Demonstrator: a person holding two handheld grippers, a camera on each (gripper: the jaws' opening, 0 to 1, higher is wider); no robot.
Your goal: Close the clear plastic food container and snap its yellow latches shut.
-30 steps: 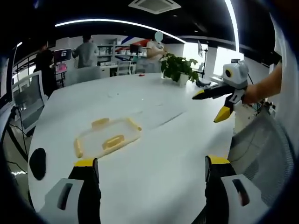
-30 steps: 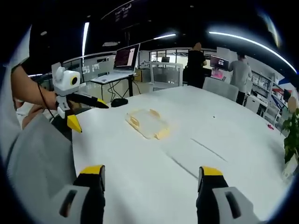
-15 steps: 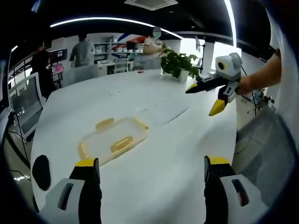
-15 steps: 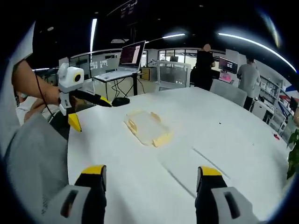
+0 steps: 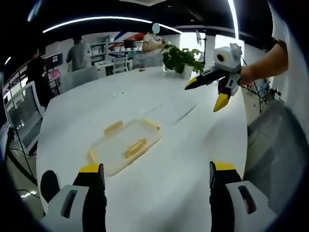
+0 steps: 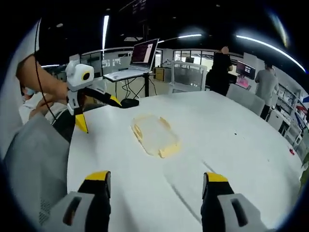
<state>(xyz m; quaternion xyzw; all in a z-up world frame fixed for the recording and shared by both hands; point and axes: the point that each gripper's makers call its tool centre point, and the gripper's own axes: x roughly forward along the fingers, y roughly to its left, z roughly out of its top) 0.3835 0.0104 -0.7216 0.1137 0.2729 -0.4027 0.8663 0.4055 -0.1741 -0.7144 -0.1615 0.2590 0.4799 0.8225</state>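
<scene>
A clear plastic food container (image 5: 125, 147) with yellow latches lies flat on the white table (image 5: 159, 96); it also lies ahead in the right gripper view (image 6: 154, 135). My left gripper (image 5: 153, 173) hovers open above the table, short of the container, and appears held by a hand at the left of the right gripper view (image 6: 99, 111). My right gripper (image 6: 155, 179) is open too, well back from the container, and shows at the upper right of the left gripper view (image 5: 205, 94). Neither holds anything.
A potted plant (image 5: 181, 60) stands at the table's far side. A black round object (image 5: 48, 181) lies near the left edge. A laptop (image 6: 140, 55) sits on a desk beyond. People stand by desks in the background (image 5: 77, 53). A grey chair back (image 5: 280, 159) is at the right.
Both views have closed in on the table, so the container looks larger and nearer. The right gripper has shifted up and left in the left gripper view. The container has not moved.
</scene>
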